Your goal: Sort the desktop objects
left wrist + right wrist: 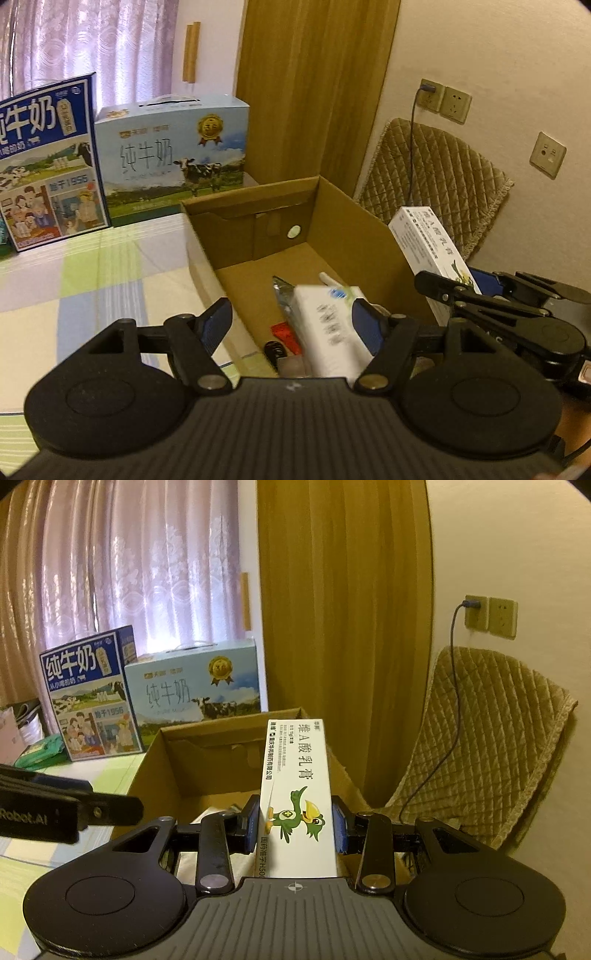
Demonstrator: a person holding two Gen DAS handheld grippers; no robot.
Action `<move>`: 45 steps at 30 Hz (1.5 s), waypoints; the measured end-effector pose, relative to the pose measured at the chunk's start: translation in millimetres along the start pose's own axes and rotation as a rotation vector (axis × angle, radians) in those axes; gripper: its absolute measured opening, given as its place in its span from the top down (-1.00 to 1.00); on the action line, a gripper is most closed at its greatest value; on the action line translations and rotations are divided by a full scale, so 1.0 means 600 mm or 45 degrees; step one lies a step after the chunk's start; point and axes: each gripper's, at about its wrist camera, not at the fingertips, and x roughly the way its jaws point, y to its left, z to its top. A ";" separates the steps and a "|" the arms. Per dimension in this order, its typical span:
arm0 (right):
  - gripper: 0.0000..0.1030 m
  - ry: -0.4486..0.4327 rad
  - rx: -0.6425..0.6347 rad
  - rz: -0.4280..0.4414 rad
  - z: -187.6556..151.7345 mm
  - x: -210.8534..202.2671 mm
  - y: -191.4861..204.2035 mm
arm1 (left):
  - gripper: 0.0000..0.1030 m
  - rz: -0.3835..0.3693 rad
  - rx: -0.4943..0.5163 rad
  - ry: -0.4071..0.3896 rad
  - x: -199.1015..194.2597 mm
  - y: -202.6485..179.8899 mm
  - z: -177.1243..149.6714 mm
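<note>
While the right tongs (297, 825) clamp a white ointment carton (295, 775) reading 维A酸乳膏 above the cardboard box (354, 225), the left tongs (291, 328) gape wide. Blurry white pack (328, 328) sits inside; milk cases (195, 686) say 纯牛奶.

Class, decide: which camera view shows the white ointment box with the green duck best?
The right wrist view: the ointment box faces it, print and duck legible, between the right gripper pads. The left wrist view shows it slanted, partly hidden.
</note>
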 end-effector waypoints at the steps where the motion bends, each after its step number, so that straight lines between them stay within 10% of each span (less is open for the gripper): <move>1: 0.31 0.000 -0.005 0.003 0.000 0.000 0.002 | -0.30 0.010 0.004 -0.004 -0.002 0.000 0.000; 15: 0.28 -0.016 -0.004 0.049 -0.005 0.007 0.010 | -0.32 0.032 0.018 -0.005 -0.014 0.009 -0.011; 35: -0.28 -0.009 -0.023 0.019 -0.016 -0.016 0.007 | -0.48 0.089 0.006 0.016 -0.022 0.015 -0.031; 45: -0.87 -0.094 -0.036 -0.003 -0.017 -0.059 0.015 | -0.84 0.154 -0.022 -0.010 -0.055 0.020 -0.051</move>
